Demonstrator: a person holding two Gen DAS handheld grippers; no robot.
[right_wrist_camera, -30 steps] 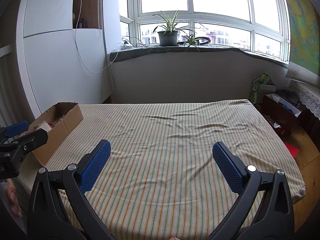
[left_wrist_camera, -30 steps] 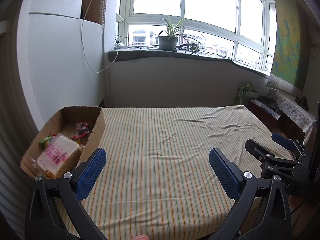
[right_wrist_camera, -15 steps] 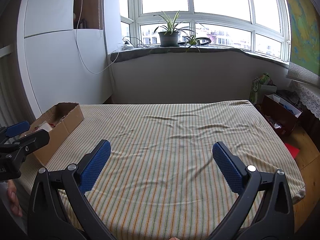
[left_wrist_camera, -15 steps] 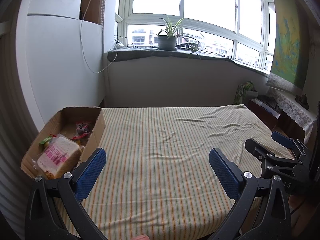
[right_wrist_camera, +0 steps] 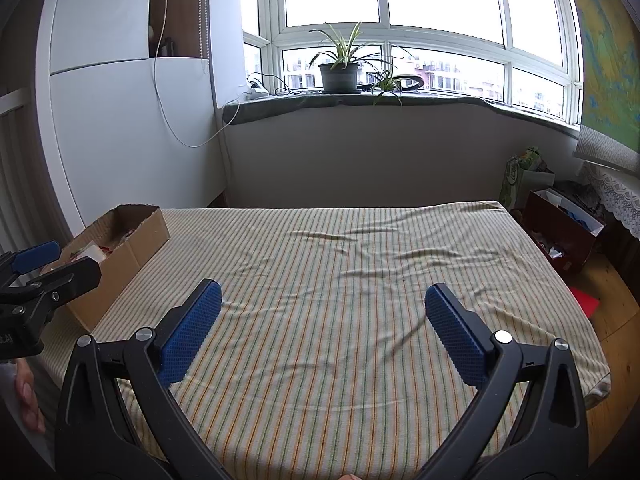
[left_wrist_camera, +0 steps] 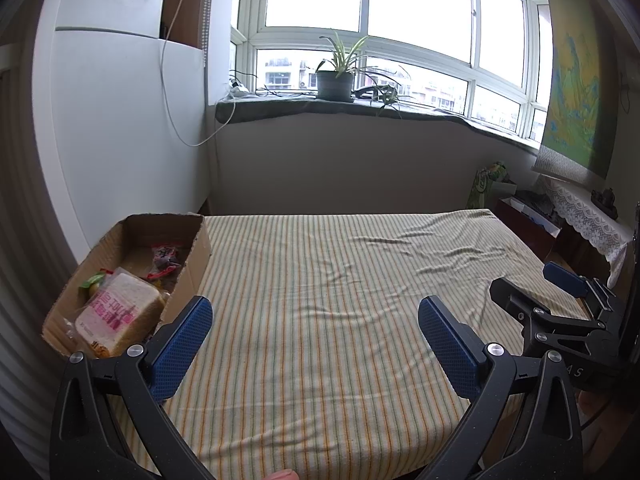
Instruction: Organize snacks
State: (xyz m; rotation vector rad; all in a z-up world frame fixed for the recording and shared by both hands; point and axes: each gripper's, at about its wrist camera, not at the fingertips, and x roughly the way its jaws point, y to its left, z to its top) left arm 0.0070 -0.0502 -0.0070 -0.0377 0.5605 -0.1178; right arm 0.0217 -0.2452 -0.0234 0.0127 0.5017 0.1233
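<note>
An open cardboard box stands at the left edge of the striped table; it also shows in the right wrist view. Inside lie a bagged bread loaf with pink print, a red snack packet and a small green-topped item. My left gripper is open and empty, just right of the box's near end. My right gripper is open and empty over the table's near middle. It also appears at the right of the left wrist view.
A striped cloth covers the table, wrinkled toward the far right. A white cabinet stands left, a windowsill with a potted plant behind. A red box of clutter sits on the floor at the right.
</note>
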